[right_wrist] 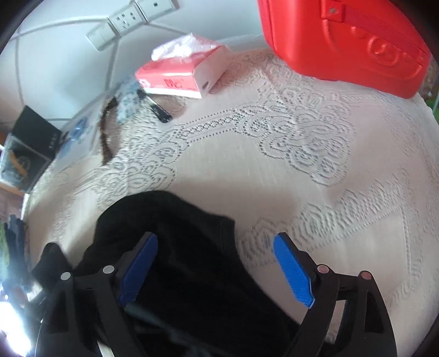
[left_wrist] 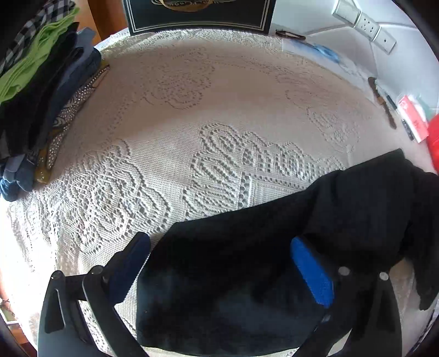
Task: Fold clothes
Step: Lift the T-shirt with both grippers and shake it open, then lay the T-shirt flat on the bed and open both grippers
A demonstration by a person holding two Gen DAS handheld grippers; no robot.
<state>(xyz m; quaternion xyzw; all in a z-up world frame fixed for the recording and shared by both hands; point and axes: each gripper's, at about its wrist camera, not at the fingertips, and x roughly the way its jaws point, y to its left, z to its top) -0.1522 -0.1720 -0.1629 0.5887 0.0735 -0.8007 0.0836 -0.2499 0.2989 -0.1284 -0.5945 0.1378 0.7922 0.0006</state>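
Cloth lies under both of your tools: a soft black garment point(left_wrist: 247, 263) spread flat on the white lace tablecloth point(left_wrist: 192, 123) that covers the table.

Your left gripper point(left_wrist: 219, 247) points down at the near end of the black garment. Its two blue pads point(left_wrist: 312, 272) stand far apart. The cloth sits between them, but the pads do not squeeze it. One pad rests over the lace at the cloth's left edge, the other over the black cloth itself. The far end of the garment runs off to the right, toward the table's edge.

Your right gripper point(right_wrist: 216, 263) also points down, and its blue pads point(right_wrist: 293, 272) are spread wide too. The left pad is over the black garment point(right_wrist: 178, 247). The right pad is over bare lace, just beside the cloth's hemmed edge. Nothing is pinched here either. This picture is a little blurry.

On the far left of the table you have a pile of folded clothes point(left_wrist: 41, 96), with green, black, blue and checked ones stacked up. A dark box with a gold pattern point(left_wrist: 197, 13) stands at the back. Near your right side sit a pink and white pack of tissues point(right_wrist: 186, 74), a big red plastic case point(right_wrist: 343, 41) and a black pen point(right_wrist: 156, 107). White wall sockets point(right_wrist: 129, 19) are on the wall behind.
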